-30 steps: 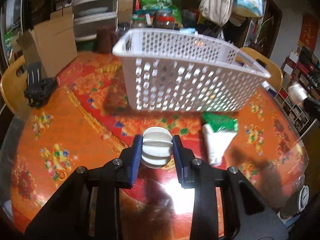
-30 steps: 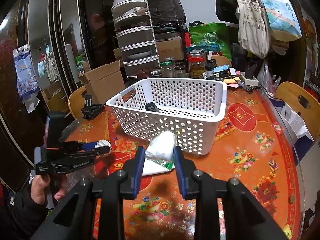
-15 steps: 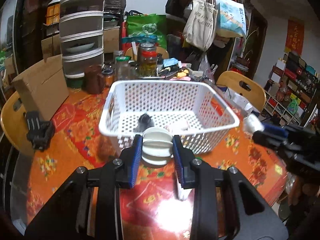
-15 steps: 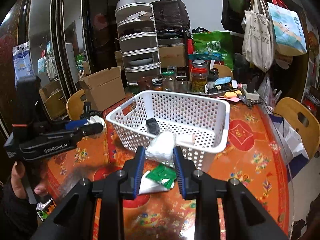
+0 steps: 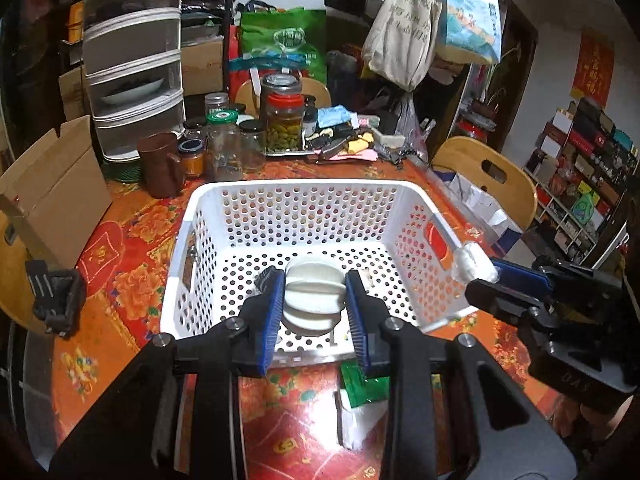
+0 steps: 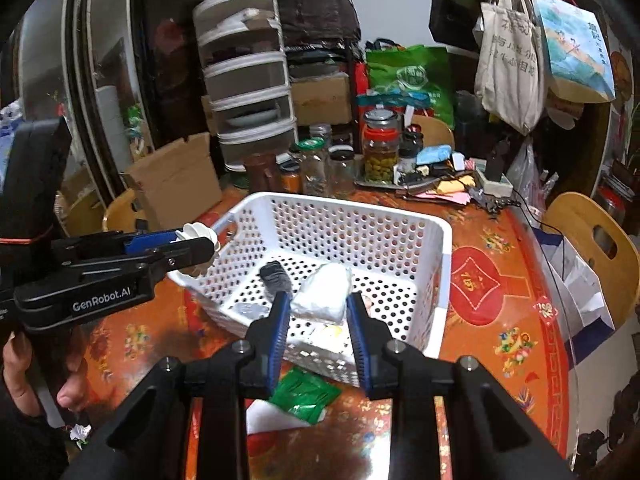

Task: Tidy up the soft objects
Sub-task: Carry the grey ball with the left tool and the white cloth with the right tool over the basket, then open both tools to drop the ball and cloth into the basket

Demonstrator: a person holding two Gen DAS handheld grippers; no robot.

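Note:
My left gripper (image 5: 314, 296) is shut on a white ribbed round sponge (image 5: 314, 294), held above the near rim of the white perforated basket (image 5: 208, 196). In the right wrist view this same sponge (image 6: 200, 236) shows at the basket's left corner (image 6: 240, 208). My right gripper (image 6: 318, 304) is shut on a crumpled white soft wad (image 6: 324, 290) over the basket's front edge. The wad (image 5: 474, 262) also appears at the basket's right rim in the left wrist view. A dark object (image 6: 274, 276) lies inside the basket. A green-and-white packet (image 6: 304, 394) lies on the table in front.
The round table (image 6: 520, 320) has a red-orange flowered cover. Jars (image 5: 284, 124), a brown mug (image 5: 162, 164) and clutter stand behind the basket. A cardboard box (image 5: 52, 184) is at the left, wooden chairs (image 5: 488, 176) at the right. A hand (image 6: 24, 364) grips the left tool.
Both grippers rose and moved forward over the basket, each still holding its object. The basket's inside has come into view from above, and the packet now lies below and behind the fingers.

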